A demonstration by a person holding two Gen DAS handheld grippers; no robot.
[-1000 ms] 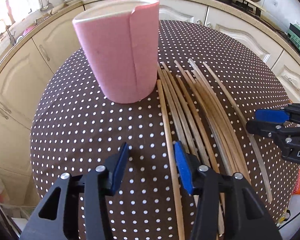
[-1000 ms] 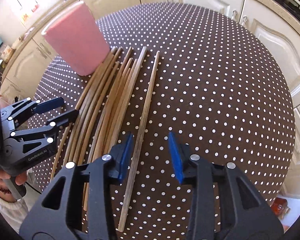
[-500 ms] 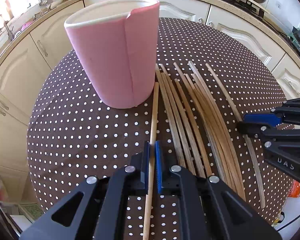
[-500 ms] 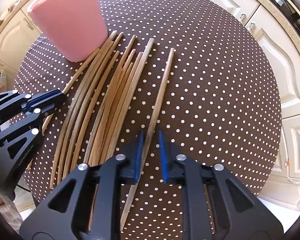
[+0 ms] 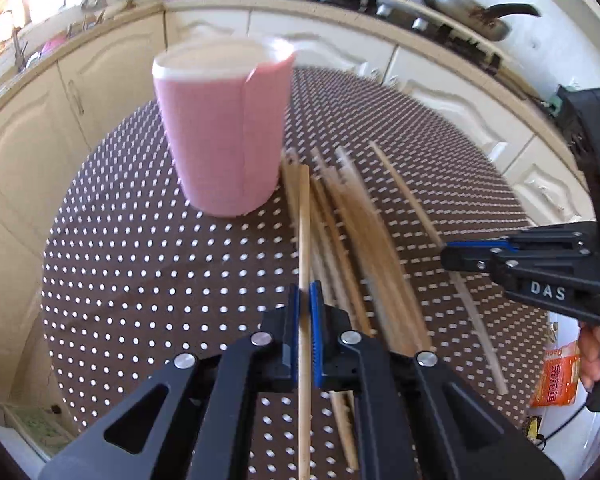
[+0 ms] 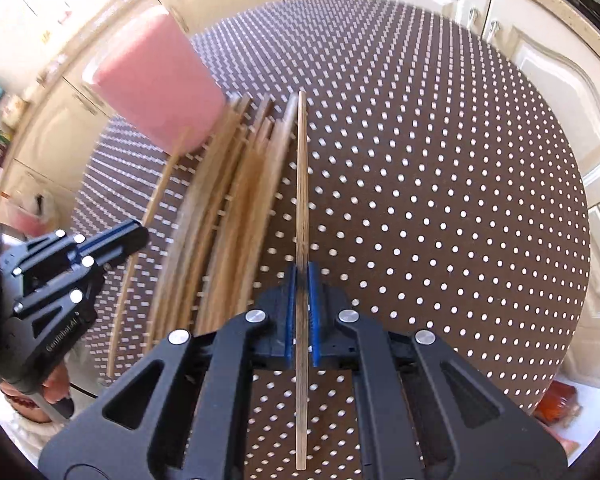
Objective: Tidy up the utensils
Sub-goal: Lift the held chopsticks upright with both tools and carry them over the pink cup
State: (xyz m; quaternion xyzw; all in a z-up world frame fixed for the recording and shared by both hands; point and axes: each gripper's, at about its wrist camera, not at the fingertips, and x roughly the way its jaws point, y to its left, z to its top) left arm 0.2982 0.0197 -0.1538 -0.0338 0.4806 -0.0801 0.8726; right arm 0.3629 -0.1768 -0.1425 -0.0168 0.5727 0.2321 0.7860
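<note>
A: Chopsticks (image 5: pixel 364 248) lie beside pink cup (image 5: pixel 224 128) on table (image 5: pixel 140 264). Left gripper (image 5: pixel 305 312) and right gripper (image 6: pixel 302 300) each clamp one stick.

B: Pickup step. Next: tip both into cup.

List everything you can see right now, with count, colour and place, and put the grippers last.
Pink cup: one, pink with a pale rim, upright at the far side of the table.
Held chopsticks: two, light wood; one in the left gripper, one in the right.
Loose chopsticks: a bundle, too blurred to count, brown wood, lying on the table between the two grippers, near the cup.
Table: one, round, brown cloth with white dots.
Cabinets: cream, behind the table.
Frying pan: one, dark, on the stove at the back.
Orange packet: one, below the table's edge.
Left gripper: black with blue pads, shut on a chopstick.
Right gripper: same, shut on a chopstick.
</note>
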